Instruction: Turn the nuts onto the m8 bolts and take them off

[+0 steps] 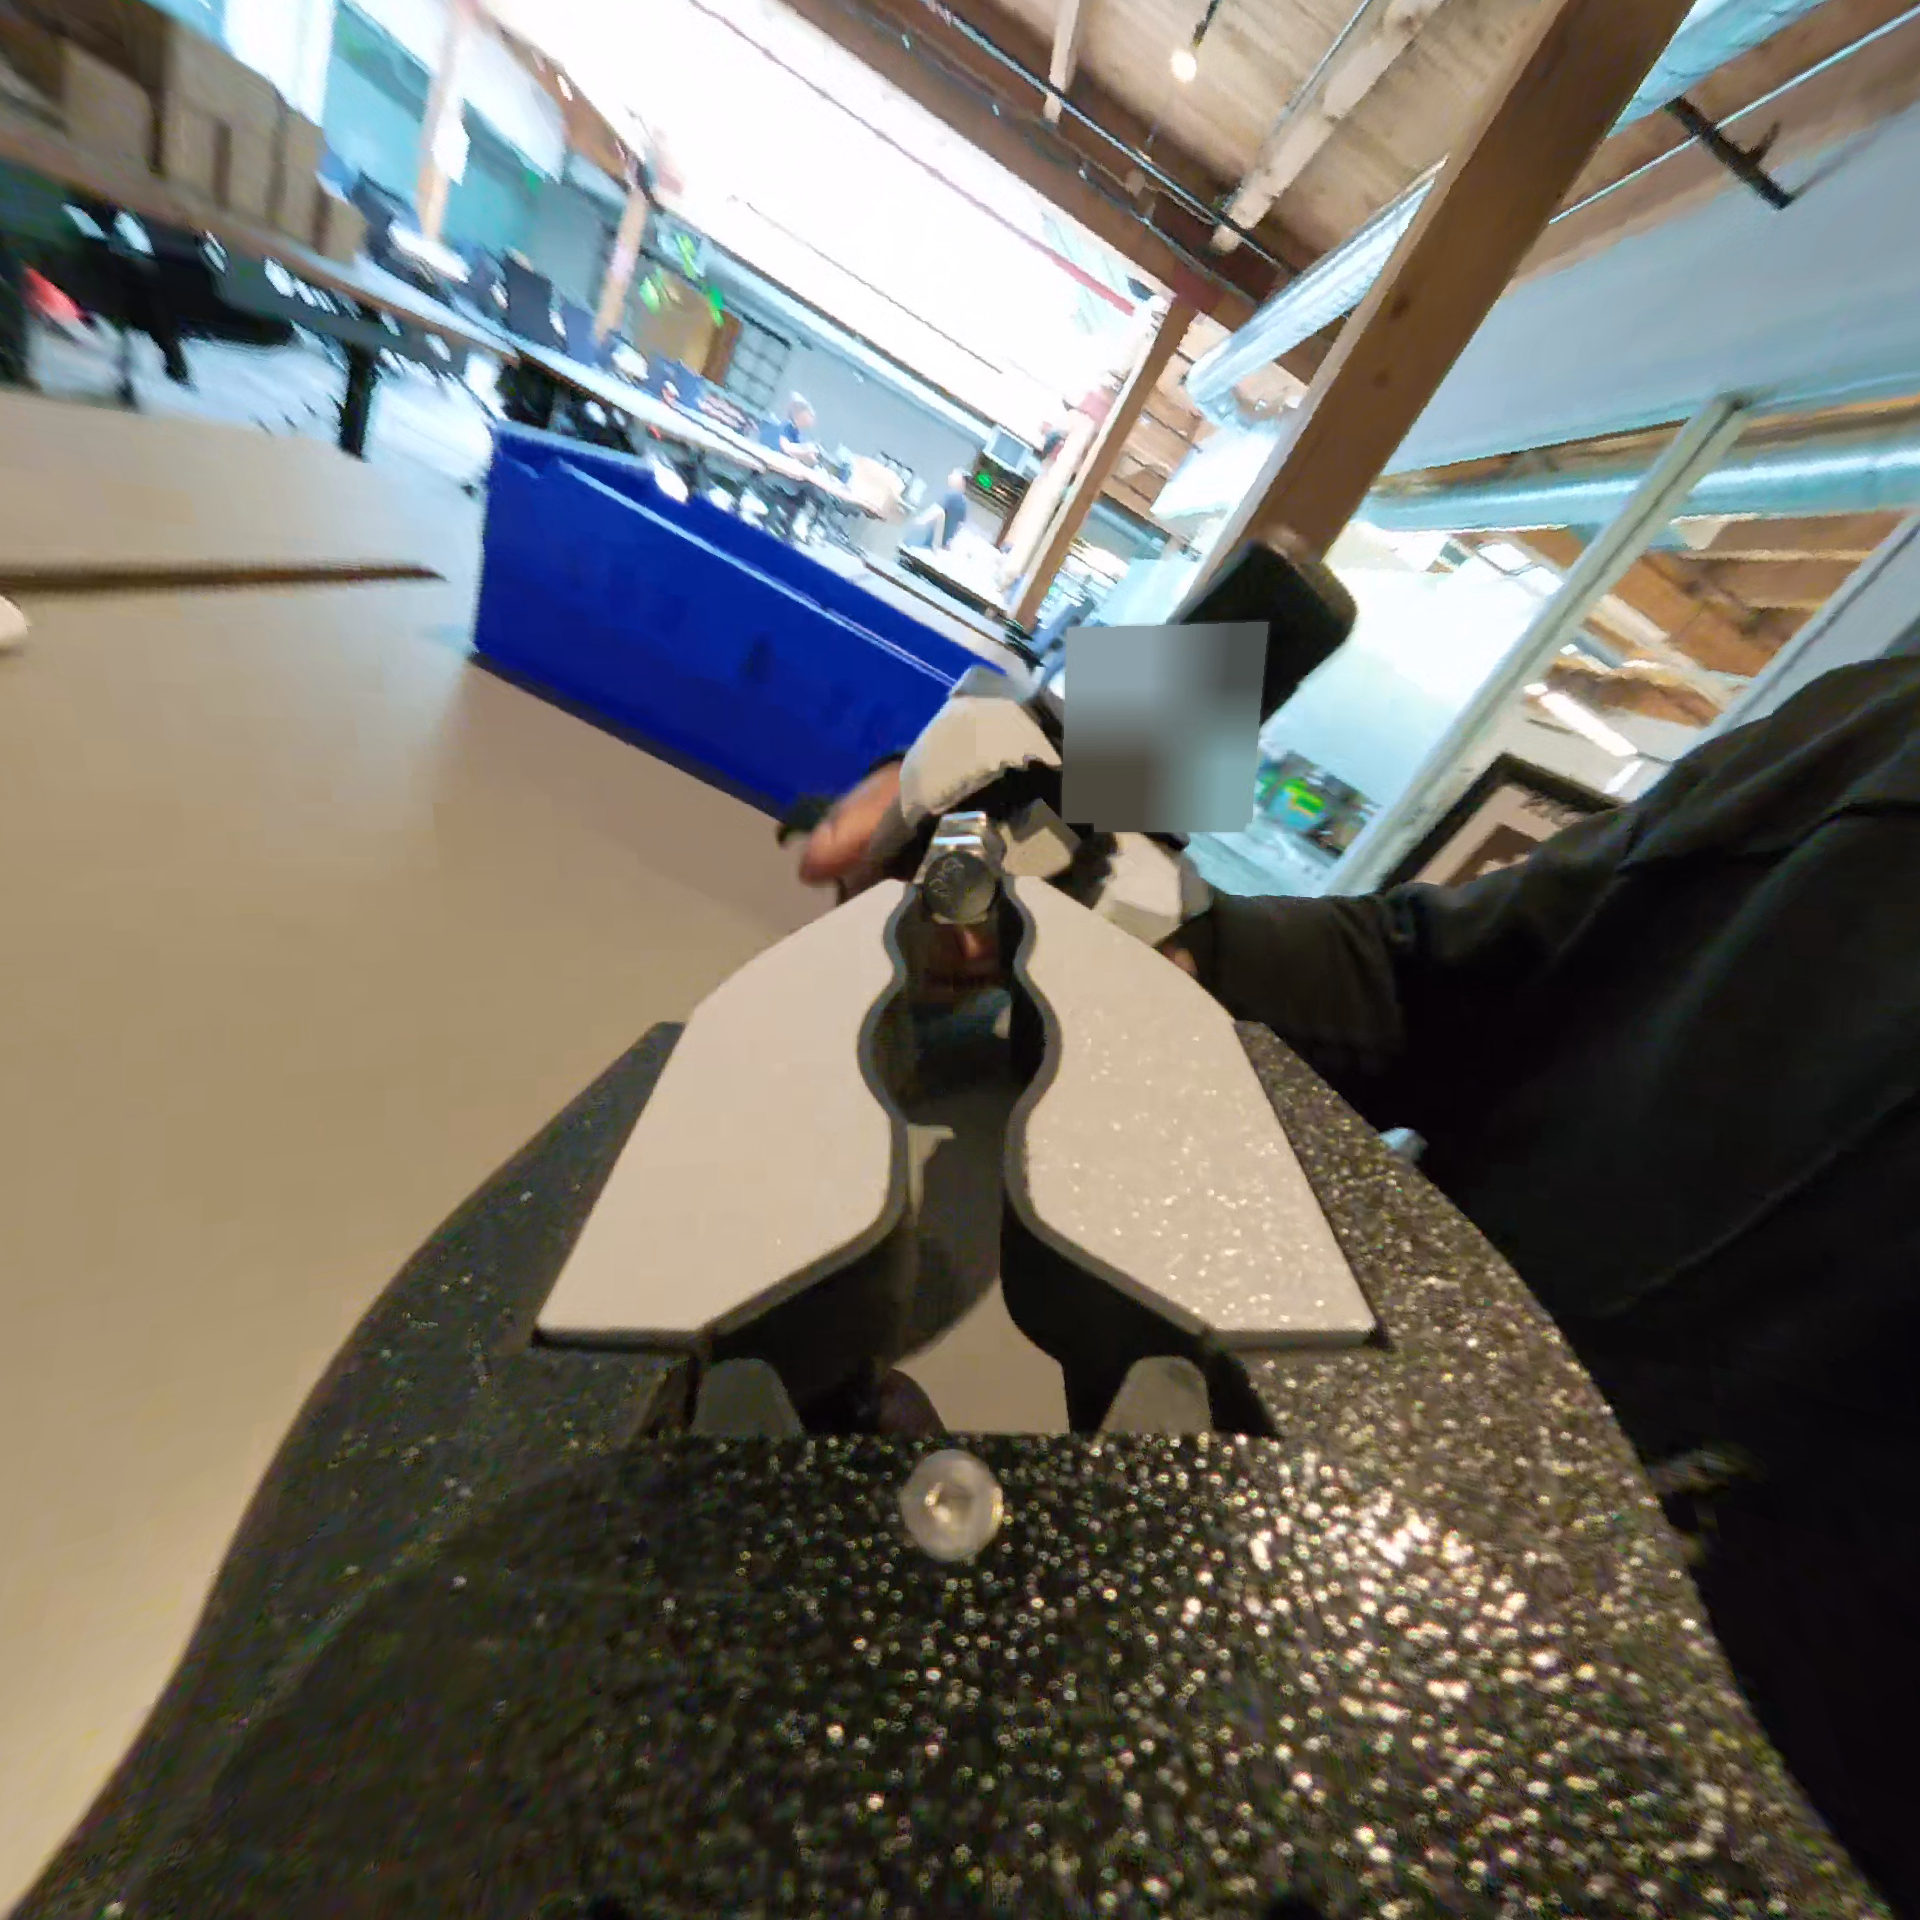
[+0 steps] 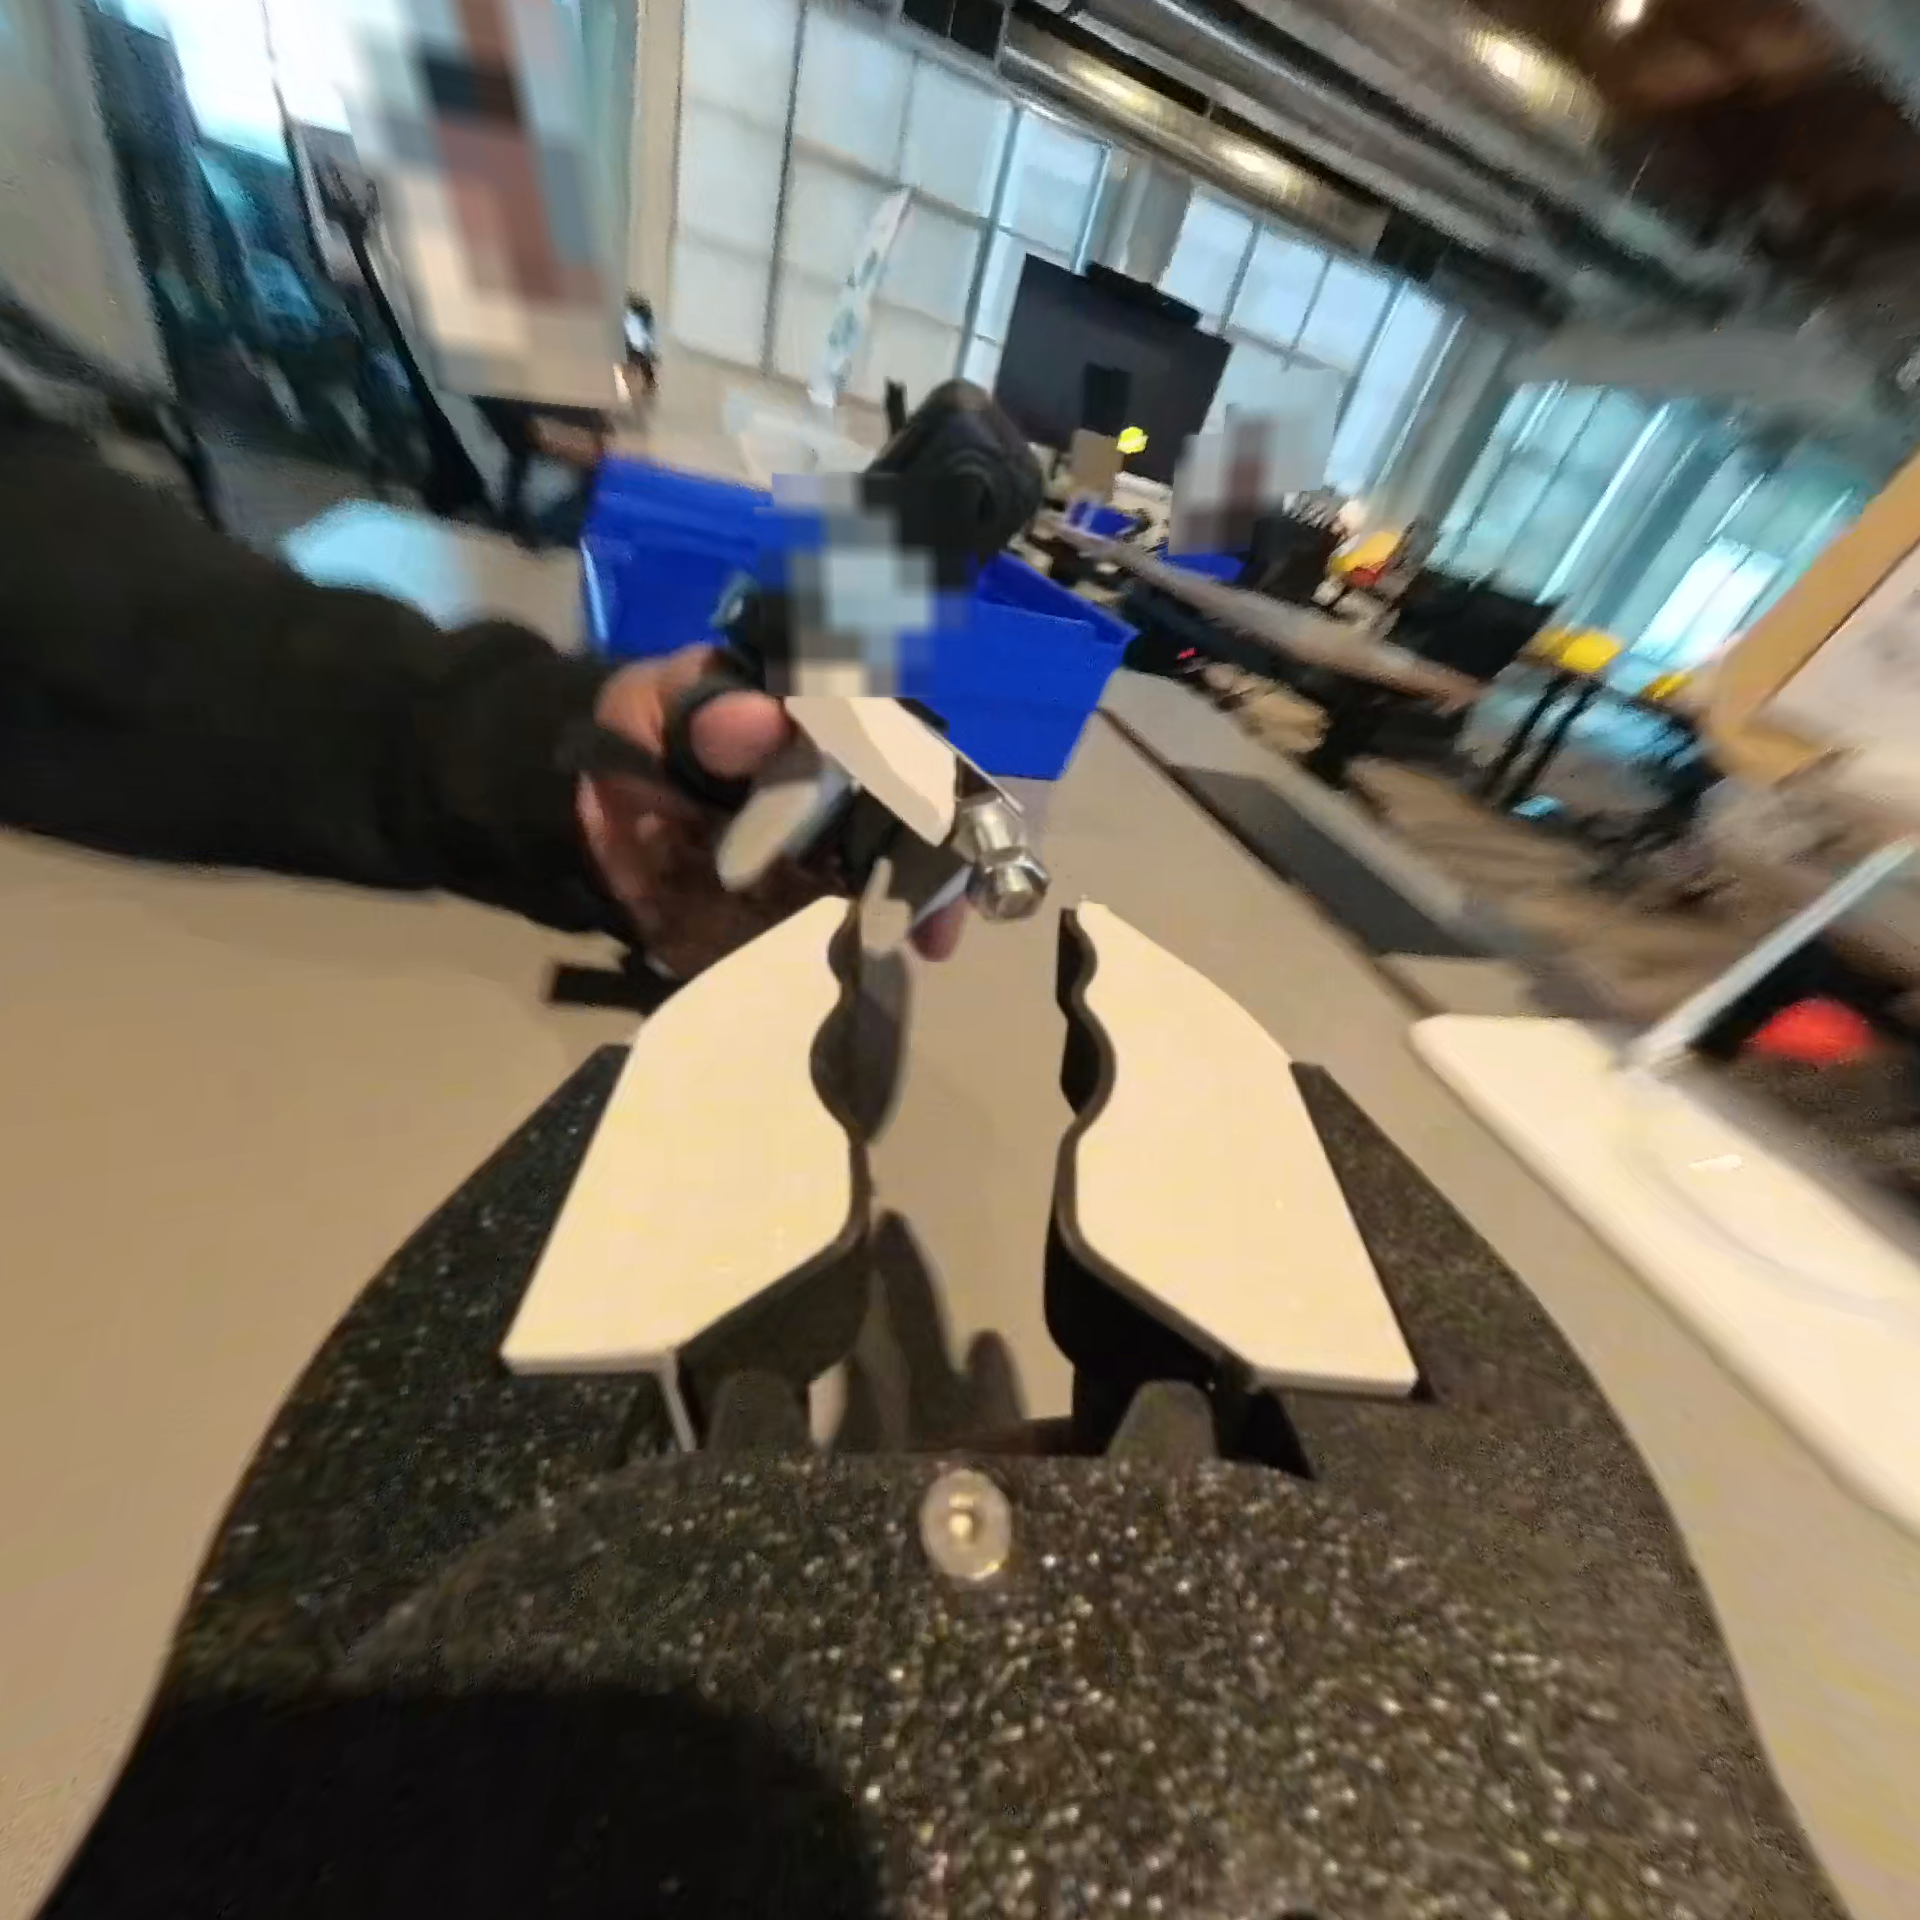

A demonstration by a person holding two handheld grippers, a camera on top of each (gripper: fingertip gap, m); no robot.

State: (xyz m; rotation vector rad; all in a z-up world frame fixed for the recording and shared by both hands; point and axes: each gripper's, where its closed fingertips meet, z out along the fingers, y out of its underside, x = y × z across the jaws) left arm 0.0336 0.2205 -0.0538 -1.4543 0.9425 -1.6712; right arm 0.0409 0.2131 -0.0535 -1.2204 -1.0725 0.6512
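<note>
My left gripper (image 1: 956,909) is shut on a silver M8 bolt (image 1: 953,886), its hex head showing between the fingertips, held above the beige table (image 1: 260,883). In the right wrist view the left gripper (image 2: 914,842) holds the bolt (image 2: 1003,868) with a nut-like silver piece on it, sticking out to the right of its fingers. My right gripper (image 2: 956,925) is open and empty, its tips just below and around the bolt, apart from it. It also shows in the left wrist view (image 1: 1044,831), just behind the bolt. The views are too blurred to tell nut from bolt head.
A blue bin (image 1: 675,623) stands on the table behind the grippers and shows in the right wrist view (image 2: 1029,665). A white tray (image 2: 1662,1164) lies at the right. A person's dark sleeves (image 1: 1558,1039) hold both grippers. A wooden post (image 1: 1403,312) rises behind. Left and right tips are no more than a few centimetres apart.
</note>
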